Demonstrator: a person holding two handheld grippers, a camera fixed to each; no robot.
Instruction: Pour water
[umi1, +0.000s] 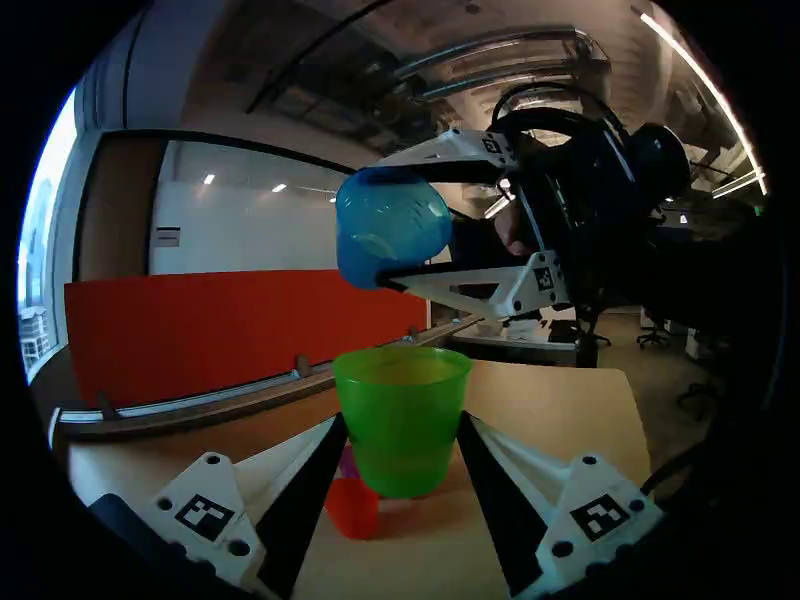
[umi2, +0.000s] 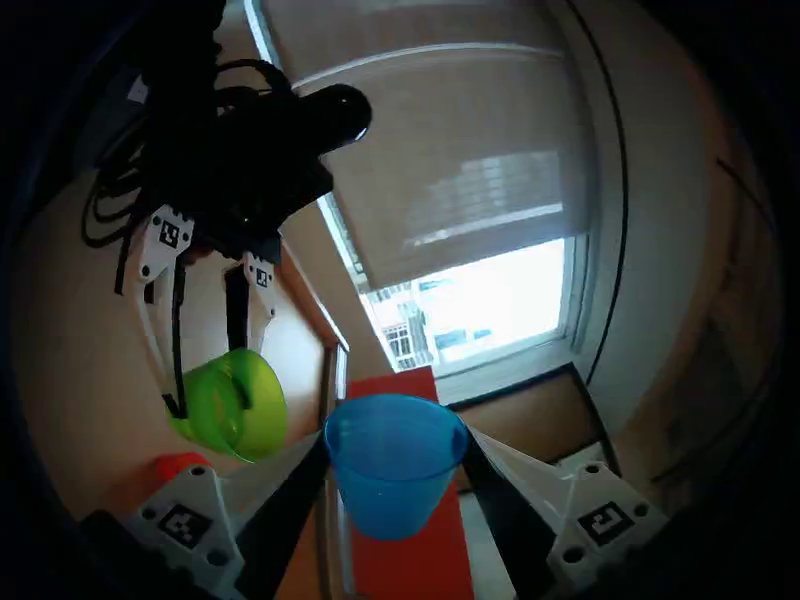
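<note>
Two cups: green cup (umi1: 402, 395), blue cup (umi2: 393, 475).
Left gripper (umi1: 401, 428): jaws clamped on green cup, upright over table (umi1: 560, 410).
Right gripper (umi2: 395, 440): jaws clamped on blue cup, tilted, higher than green cup.

Green cup (umi1: 402, 440): translucent plastic, smooth and glossy, with light glinting along the rim. Blue cup (umi2: 393, 480): translucent plastic of like kind, smooth and shiny. Small red cup (umi1: 352, 508): opaque plastic, moderate sheen. Left gripper (umi1: 401, 420) and right gripper (umi2: 396, 440): fingers (umi1: 530, 465) of hard white plastic, matt and smooth, with black matt inner faces and printed black-and-white square markers. Table (umi1: 570, 400): light wood-look top, smooth, low sheen. Partition panel (umi1: 220, 330): red, flat, matt. Window blind (umi2: 450, 150): pale, cloth-like, matt. Overhead pipes (umi1: 500, 45): dull metal finish.
</note>
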